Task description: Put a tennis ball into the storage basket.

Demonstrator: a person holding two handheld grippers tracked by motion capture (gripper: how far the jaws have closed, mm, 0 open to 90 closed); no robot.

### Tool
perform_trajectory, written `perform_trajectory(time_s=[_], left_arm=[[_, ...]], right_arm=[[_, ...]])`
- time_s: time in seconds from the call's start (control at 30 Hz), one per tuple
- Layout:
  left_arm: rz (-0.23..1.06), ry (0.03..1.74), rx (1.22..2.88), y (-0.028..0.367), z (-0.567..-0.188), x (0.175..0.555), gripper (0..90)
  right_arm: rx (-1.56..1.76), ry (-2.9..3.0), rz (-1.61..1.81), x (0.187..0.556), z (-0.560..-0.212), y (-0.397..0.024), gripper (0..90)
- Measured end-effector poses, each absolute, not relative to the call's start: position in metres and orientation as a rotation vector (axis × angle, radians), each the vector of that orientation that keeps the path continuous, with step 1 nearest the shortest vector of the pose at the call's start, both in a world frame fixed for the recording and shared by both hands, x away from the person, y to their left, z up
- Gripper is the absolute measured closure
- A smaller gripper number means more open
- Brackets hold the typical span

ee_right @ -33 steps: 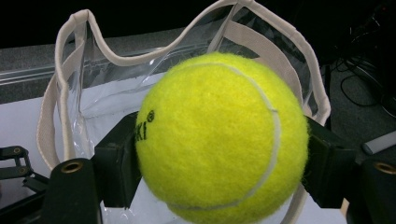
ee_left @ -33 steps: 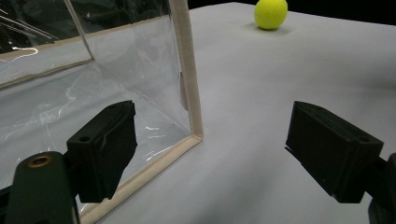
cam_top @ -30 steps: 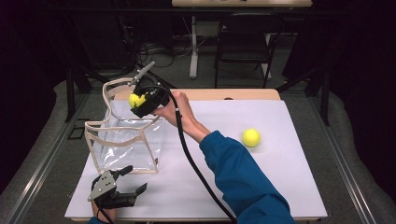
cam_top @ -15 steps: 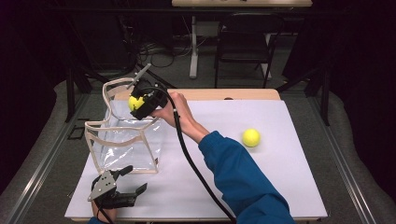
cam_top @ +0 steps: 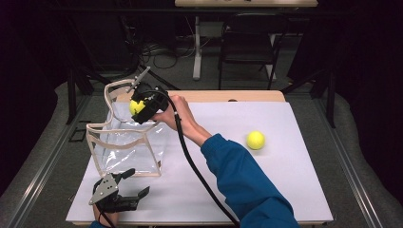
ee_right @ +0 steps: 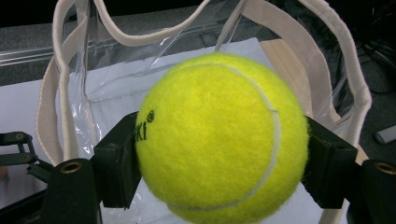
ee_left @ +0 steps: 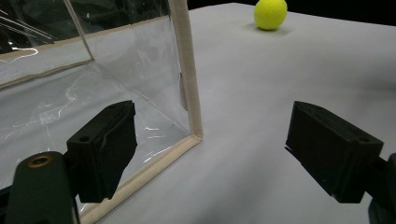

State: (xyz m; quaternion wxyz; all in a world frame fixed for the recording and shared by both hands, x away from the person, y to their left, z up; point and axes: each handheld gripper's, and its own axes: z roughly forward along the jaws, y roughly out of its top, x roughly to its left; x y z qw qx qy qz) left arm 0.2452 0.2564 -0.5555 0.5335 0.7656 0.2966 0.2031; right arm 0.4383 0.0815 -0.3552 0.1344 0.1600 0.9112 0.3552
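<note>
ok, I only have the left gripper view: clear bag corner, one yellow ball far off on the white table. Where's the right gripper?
Observer: The right gripper is at the open top of the clear plastic tote bag with beige trim, shut on a second yellow tennis ball.
Operator: Is the ball centred in the jaws?
Observer: Yes, in the right gripper view both pads press its sides.
Operator: And my left gripper?
Observer: The left gripper is open, low on the white table just in front of the bag.
</note>
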Motion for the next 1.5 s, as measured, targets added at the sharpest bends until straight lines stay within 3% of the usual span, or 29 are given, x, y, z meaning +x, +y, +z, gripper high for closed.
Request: perform_trajectory(time_s=[0.63, 0.83, 1.5], left_arm=[[0.488, 0.710, 1.820, 0.256, -0.556, 0.245, 15.9], [0.487, 0.710, 1.820, 0.256, -0.556, 0.245, 16.0], [0.489, 0.707, 1.824, 0.256, -0.555, 0.245, 15.9]], right_arm=[[0.473, 2.706, 0.967, 0.441, -0.366, 0.089, 24.5], [0.509, 2.654, 1.033, 0.441, -0.359, 0.082, 14.5], [0.546, 2.599, 1.172, 0.435, -0.339, 0.025, 1.8]])
